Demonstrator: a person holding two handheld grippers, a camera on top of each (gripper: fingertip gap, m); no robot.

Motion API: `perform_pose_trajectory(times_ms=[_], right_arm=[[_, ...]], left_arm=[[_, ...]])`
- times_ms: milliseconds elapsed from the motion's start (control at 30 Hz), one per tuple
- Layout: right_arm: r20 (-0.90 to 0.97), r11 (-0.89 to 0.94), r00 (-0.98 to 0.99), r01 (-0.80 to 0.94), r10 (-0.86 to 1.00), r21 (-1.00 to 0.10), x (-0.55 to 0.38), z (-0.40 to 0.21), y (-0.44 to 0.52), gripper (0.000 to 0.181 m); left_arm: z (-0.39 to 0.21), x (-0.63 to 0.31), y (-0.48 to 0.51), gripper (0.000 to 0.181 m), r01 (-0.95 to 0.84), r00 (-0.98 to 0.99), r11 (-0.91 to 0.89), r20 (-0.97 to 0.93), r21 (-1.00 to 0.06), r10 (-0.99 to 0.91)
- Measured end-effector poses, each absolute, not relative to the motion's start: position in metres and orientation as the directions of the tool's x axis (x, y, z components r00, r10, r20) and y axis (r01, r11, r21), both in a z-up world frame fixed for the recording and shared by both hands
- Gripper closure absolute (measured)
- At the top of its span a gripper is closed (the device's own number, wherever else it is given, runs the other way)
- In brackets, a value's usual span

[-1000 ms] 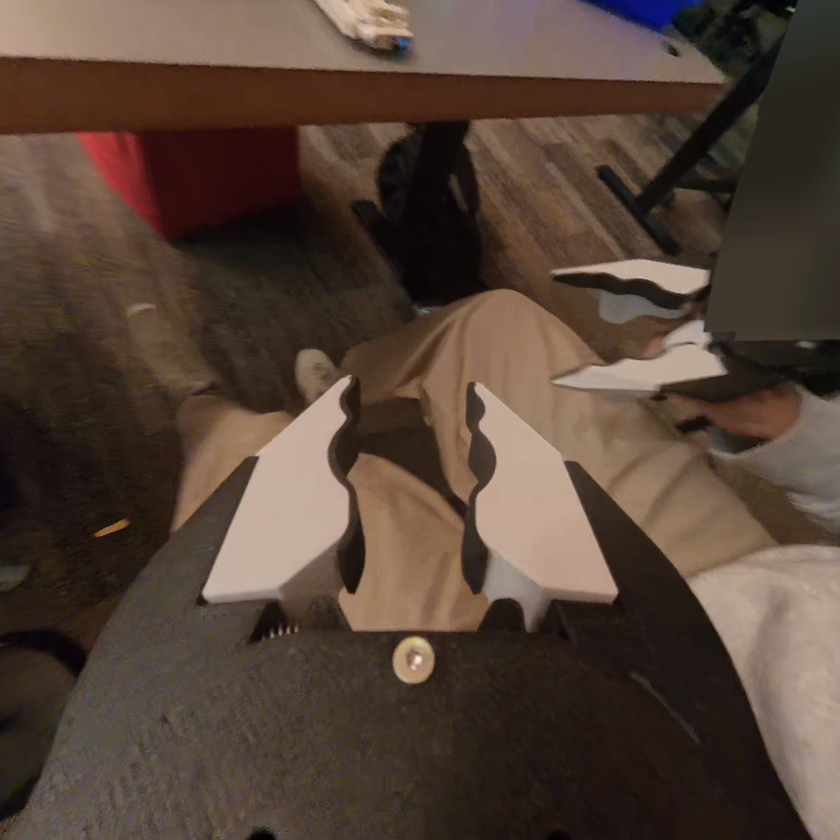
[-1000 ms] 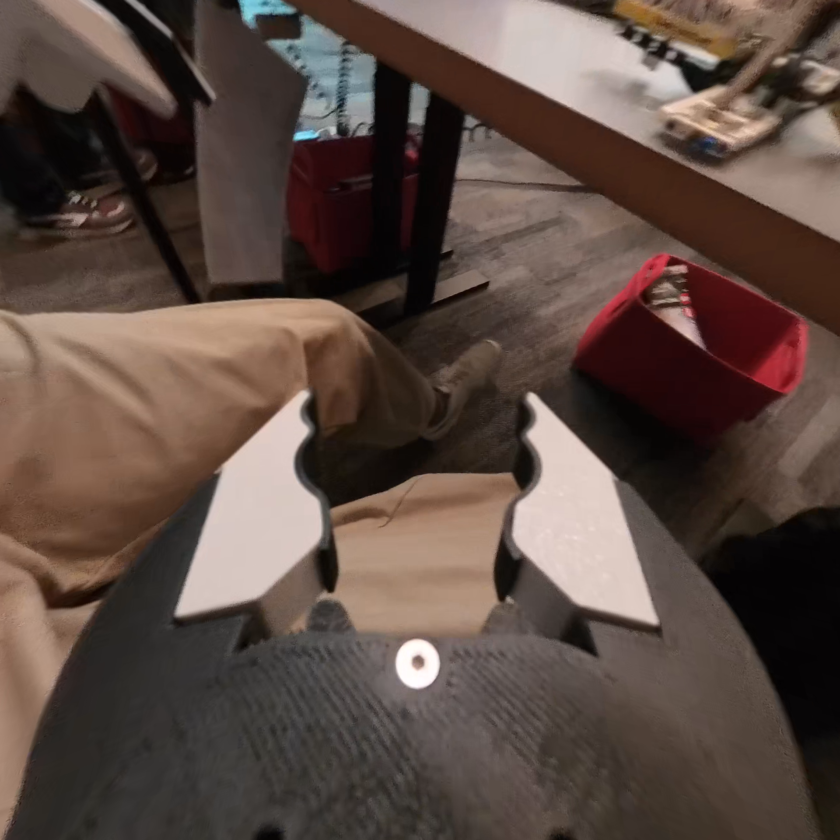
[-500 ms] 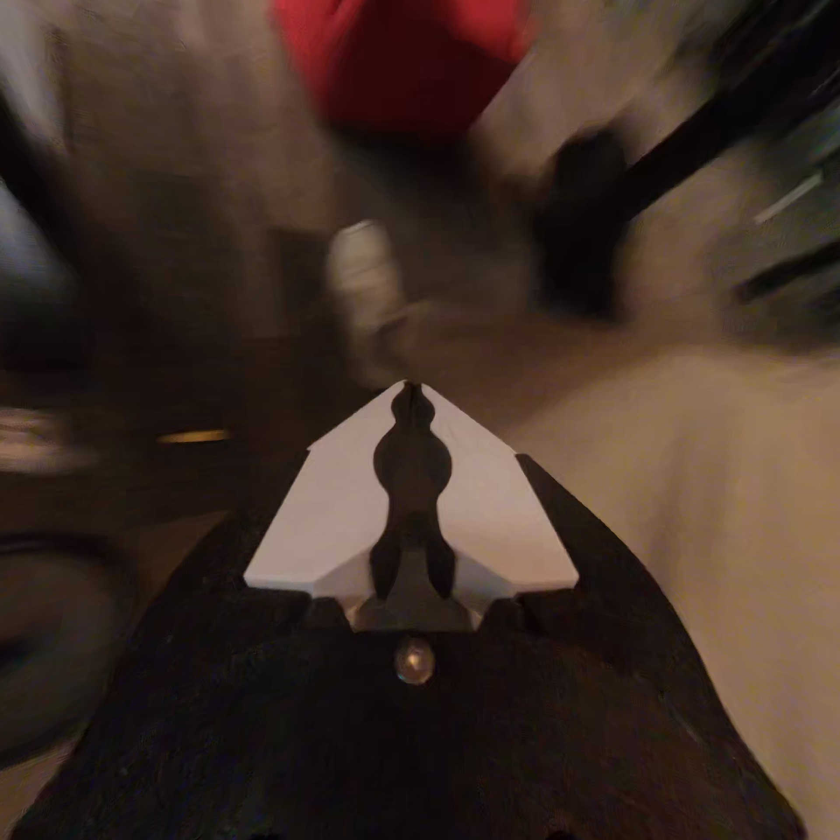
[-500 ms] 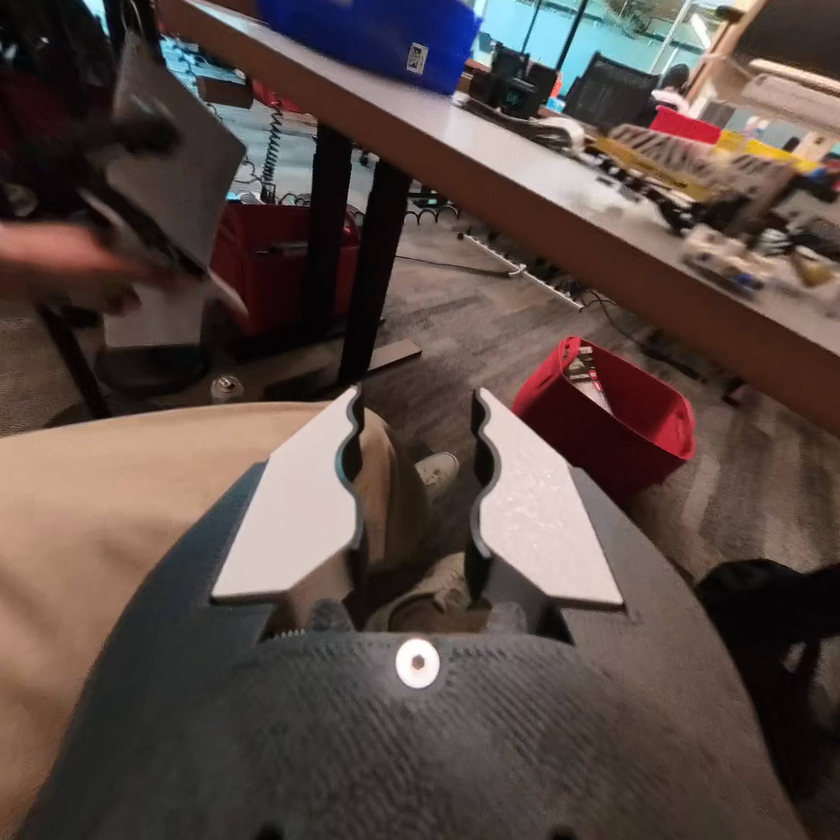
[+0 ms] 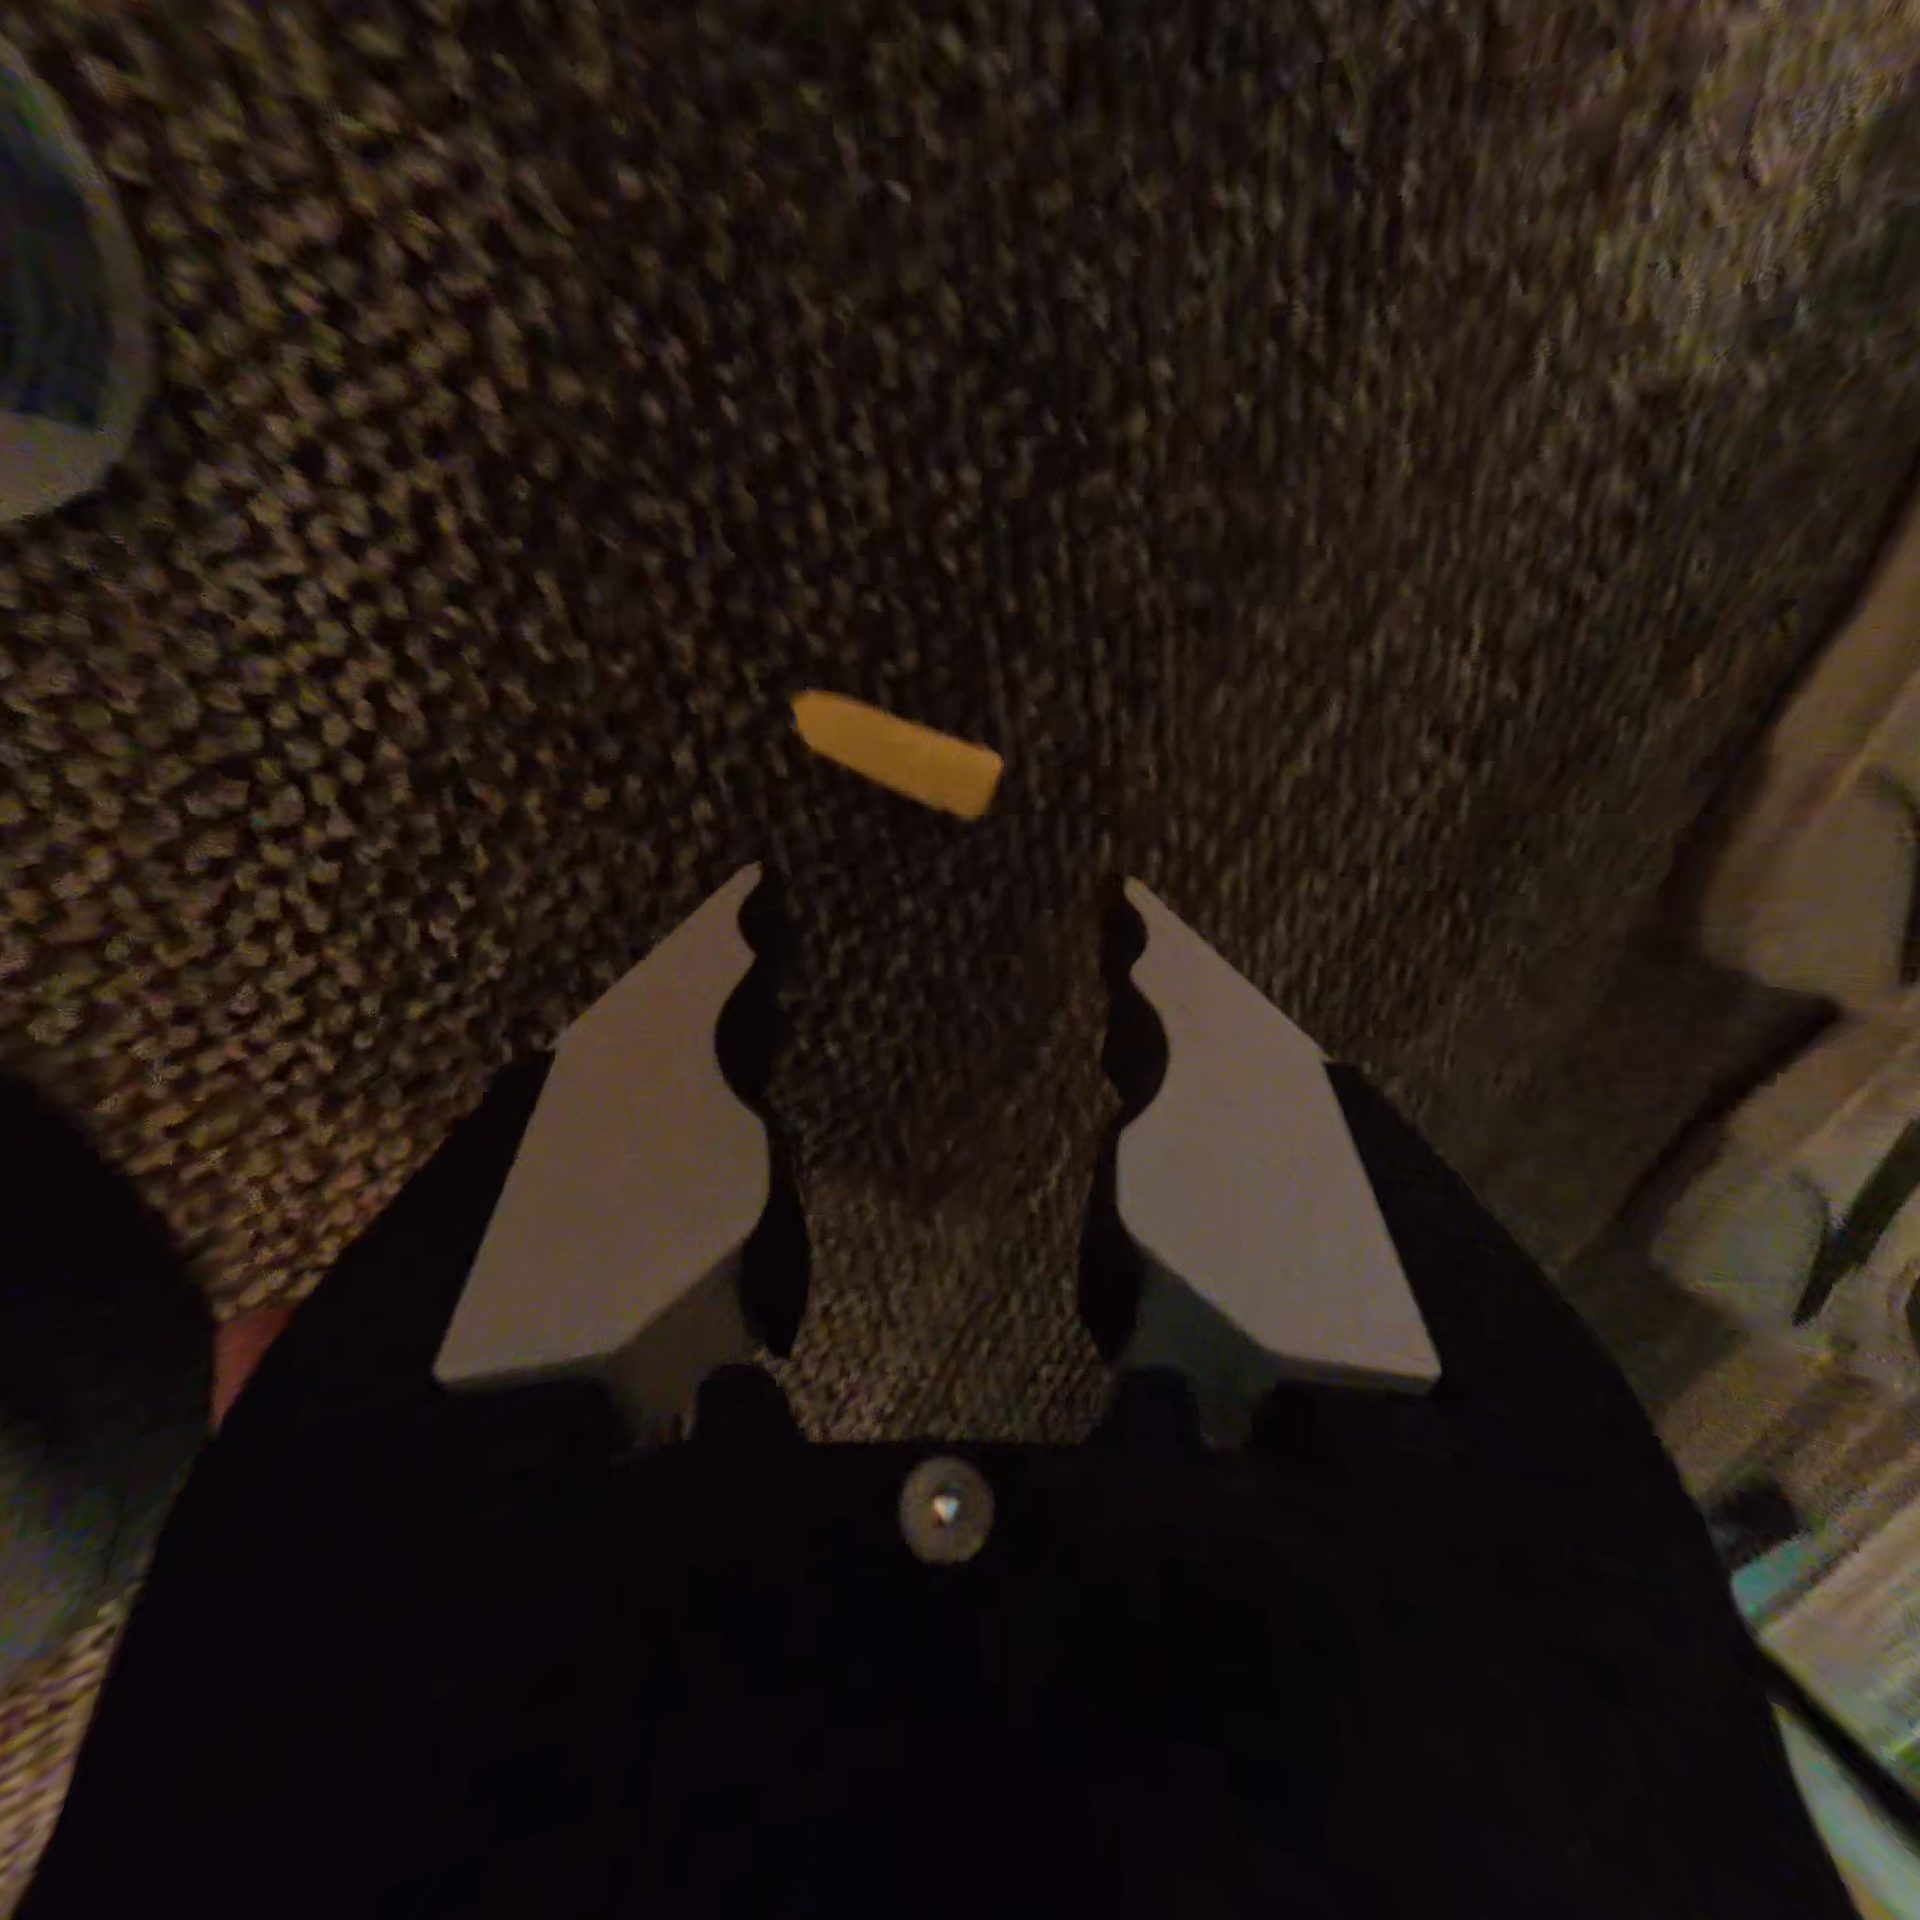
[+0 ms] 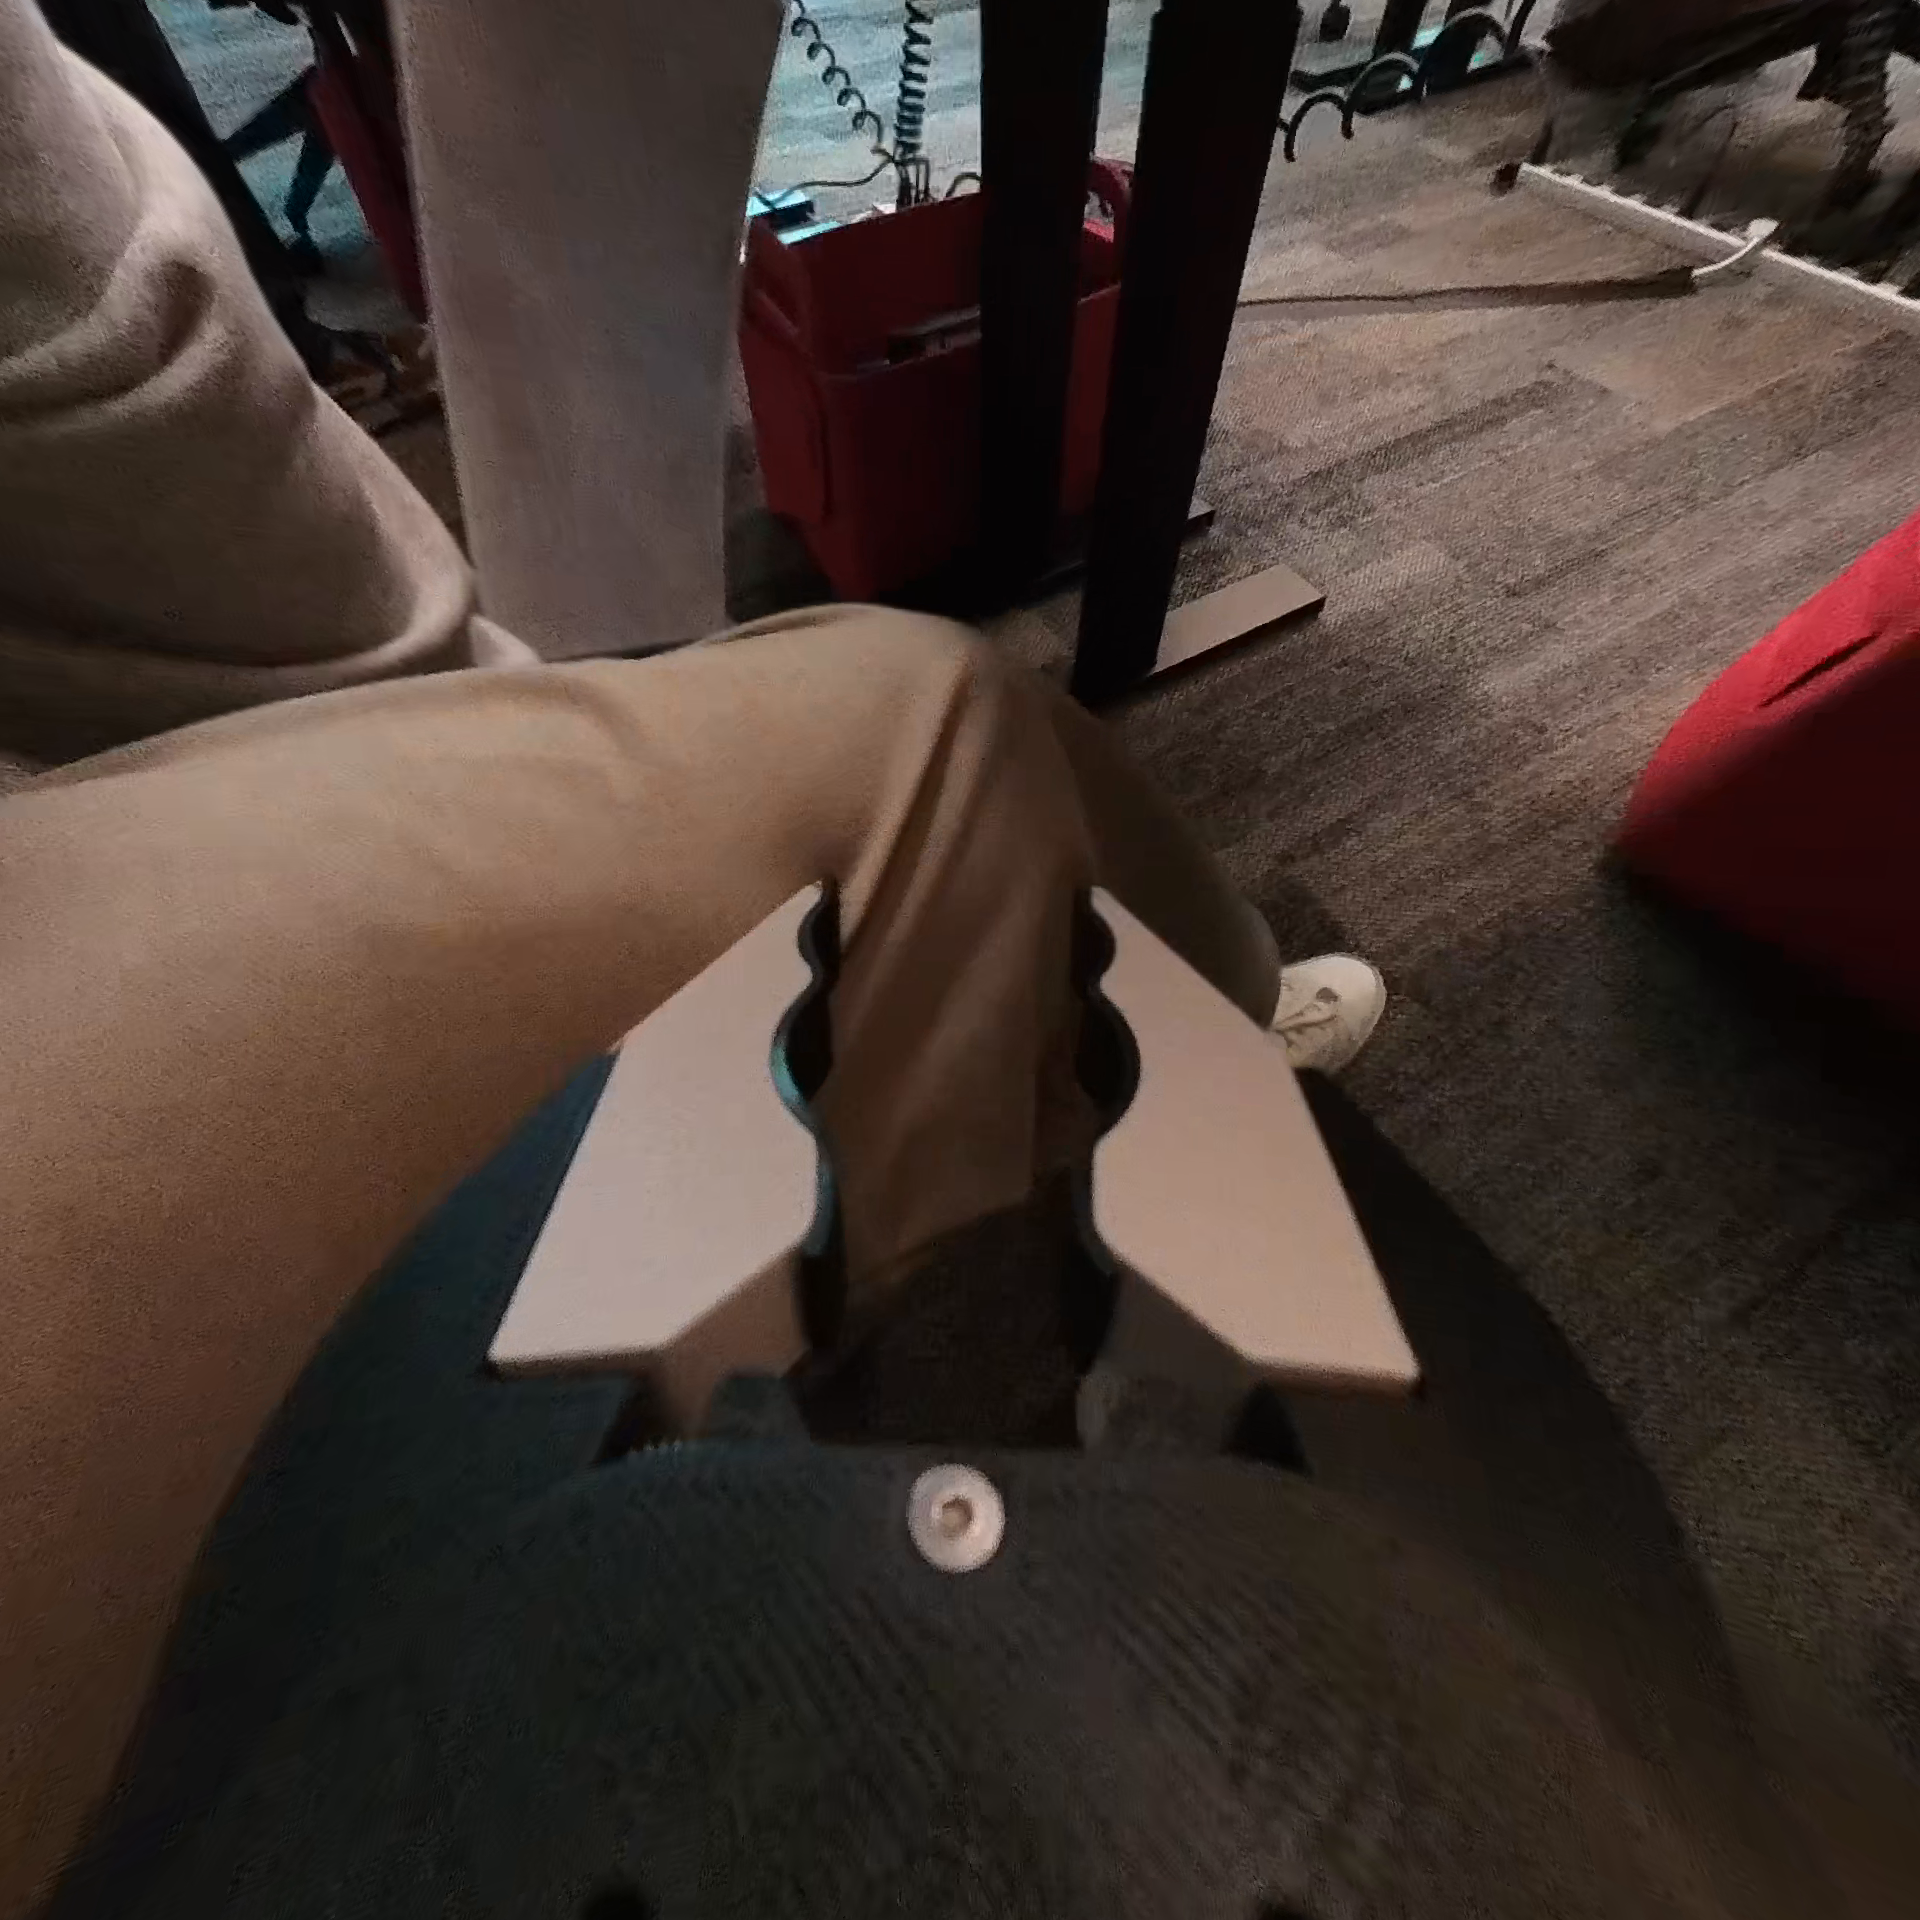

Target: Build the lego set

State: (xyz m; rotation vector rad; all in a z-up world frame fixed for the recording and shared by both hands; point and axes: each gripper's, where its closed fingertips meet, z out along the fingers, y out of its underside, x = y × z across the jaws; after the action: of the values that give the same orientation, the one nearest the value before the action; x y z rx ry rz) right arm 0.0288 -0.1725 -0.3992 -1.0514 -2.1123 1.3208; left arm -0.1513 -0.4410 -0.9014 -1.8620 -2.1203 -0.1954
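carpet (image 5: 1351, 416) blurs around a small yellow piece (image 5: 896, 754) ahead of the released left gripper (image 5: 940, 894); right gripper (image 6: 951, 904) gapes empty.

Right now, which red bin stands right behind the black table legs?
The upright red bin at top centre of the right wrist view, open top showing, partly hidden by the black table legs. The other red bin sits apart at the right edge.

Open right tongs (image 6: 954, 904) above a tan-trousered knee (image 6: 935, 727), red bin (image 6: 914, 384) behind table legs (image 6: 1091, 343).
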Motion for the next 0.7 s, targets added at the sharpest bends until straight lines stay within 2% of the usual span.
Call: perform_pose_trajectory(times_ms=[67,167,333,367,400,433,500,700], right_arm=[[-0.002,0.269,-0.622,0.341,0.783,-0.901,0.020,-0.396,-0.172,0.138],[0.065,0.318,-0.637,0.292,0.768,-0.902,0.014,-0.393,-0.174,0.142],[0.065,0.305,-0.635,0.278,0.770,-0.911,0.009,-0.393,-0.177,0.142],[0.055,0.298,-0.630,0.287,0.775,-0.910,0.008,-0.392,-0.176,0.139],[0.046,0.294,-0.626,0.298,0.779,-0.908,0.006,-0.392,-0.175,0.137],[0.039,0.293,-0.624,0.310,0.780,-0.904,0.005,-0.392,-0.175,0.135],[0.041,0.303,-0.620,0.323,0.783,-0.897,0.002,-0.390,-0.176,0.134],[0.118,0.360,-0.613,0.288,0.781,-0.888,0.003,-0.381,-0.175,0.139]], left_arm=[[-0.914,-0.157,-0.444,0.123,0.983,-0.146,0.173,0.309,-0.064,0.940],[-0.927,-0.161,-0.438,0.125,0.994,-0.087,0.103,0.287,-0.041,0.954],[-0.935,-0.164,-0.449,0.154,0.994,-0.079,0.091,0.166,-0.063,0.983],[-0.936,-0.161,-0.455,0.167,0.994,-0.097,0.104,0.138,-0.042,0.986],[-0.935,-0.158,-0.452,0.176,0.994,-0.102,0.107,0.176,-0.021,0.979],[-0.930,-0.157,-0.443,0.176,0.992,-0.115,0.123,0.265,-0.012,0.957],[-0.922,-0.152,-0.444,0.176,0.990,-0.135,0.142,0.303,-0.004,0.944],[-0.873,-0.154,-0.436,0.177,0.975,-0.155,0.209,0.460,-0.069,0.874]])
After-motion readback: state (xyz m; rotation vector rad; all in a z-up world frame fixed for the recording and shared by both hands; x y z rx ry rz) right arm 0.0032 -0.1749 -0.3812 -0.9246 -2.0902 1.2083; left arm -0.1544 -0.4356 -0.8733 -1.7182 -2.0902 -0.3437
